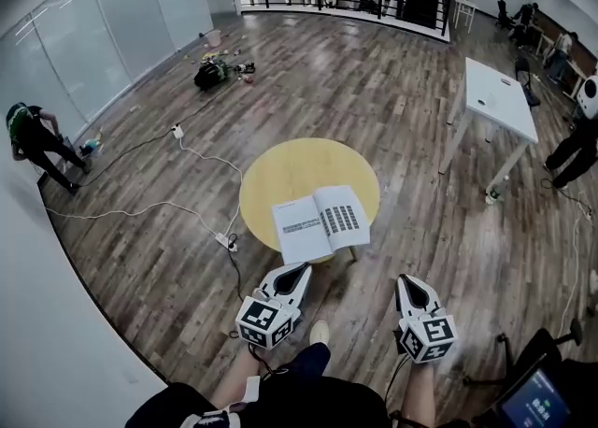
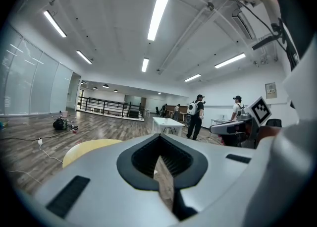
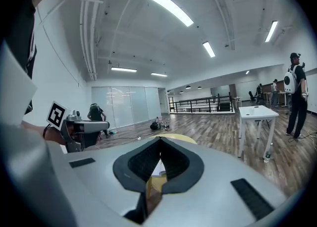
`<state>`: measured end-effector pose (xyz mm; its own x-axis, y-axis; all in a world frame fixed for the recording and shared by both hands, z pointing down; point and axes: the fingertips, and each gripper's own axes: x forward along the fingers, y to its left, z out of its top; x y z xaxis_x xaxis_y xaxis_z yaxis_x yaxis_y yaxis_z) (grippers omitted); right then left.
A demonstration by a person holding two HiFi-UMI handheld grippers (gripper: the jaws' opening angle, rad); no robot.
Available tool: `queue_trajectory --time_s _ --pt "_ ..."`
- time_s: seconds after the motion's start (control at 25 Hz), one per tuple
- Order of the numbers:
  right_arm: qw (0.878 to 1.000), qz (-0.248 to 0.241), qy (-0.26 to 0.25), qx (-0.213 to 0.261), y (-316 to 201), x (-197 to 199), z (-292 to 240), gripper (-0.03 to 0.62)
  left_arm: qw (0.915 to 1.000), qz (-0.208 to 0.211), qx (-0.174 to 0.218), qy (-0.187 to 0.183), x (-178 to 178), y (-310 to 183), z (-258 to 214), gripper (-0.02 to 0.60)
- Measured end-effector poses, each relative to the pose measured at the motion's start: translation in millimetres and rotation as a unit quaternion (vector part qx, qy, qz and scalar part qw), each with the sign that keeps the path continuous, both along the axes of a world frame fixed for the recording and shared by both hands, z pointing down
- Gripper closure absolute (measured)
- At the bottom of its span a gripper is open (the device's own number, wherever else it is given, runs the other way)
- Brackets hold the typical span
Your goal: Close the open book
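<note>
Lying open on round yellow table [image 1: 280, 169], book [image 1: 320, 221]; power strip [image 1: 227, 241] beside.

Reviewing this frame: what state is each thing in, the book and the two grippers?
book: open, lying pages up on the round table.
left gripper: shut, empty, not touching the book.
right gripper: shut, empty, not touching the book.

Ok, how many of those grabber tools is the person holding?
2. The left gripper is just short of the book at the table's near edge. The right gripper is over the floor, right of the table. Neither holds anything.
</note>
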<state>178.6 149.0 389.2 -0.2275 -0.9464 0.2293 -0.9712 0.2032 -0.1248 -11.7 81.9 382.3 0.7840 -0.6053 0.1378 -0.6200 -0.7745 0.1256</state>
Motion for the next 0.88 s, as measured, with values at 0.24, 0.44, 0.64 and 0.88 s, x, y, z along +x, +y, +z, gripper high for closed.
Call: queue_trajectory --time_s 0.24,0.44,0.64,0.88 --pt "1.000 -0.024 -0.003 -0.003 -91.3 -5.3 -3.0 0.597 0.9995 -0.029 -0.011 0.004 -10.9 -80.1 1.6 0.583" --pt "0.999 -0.036 -0.007 -0.015 -134.1 -7.1 4.4 0.597 0.9988 -0.045 -0.018 0.000 -16.8 -117.8 7.0 0.583" --pt "0.998 -0.052 -0.007 -0.029 -164.4 -2.6 13.1 0.597 0.9972 -0.067 -0.031 0.001 -20.9 -140.7 13.7 0.583" --pt "0.996 -0.085 -0.013 -0.029 -199.0 11.4 15.9 0.597 0.9946 -0.097 -0.036 -0.006 -8.4 -155.8 19.4 0.583"
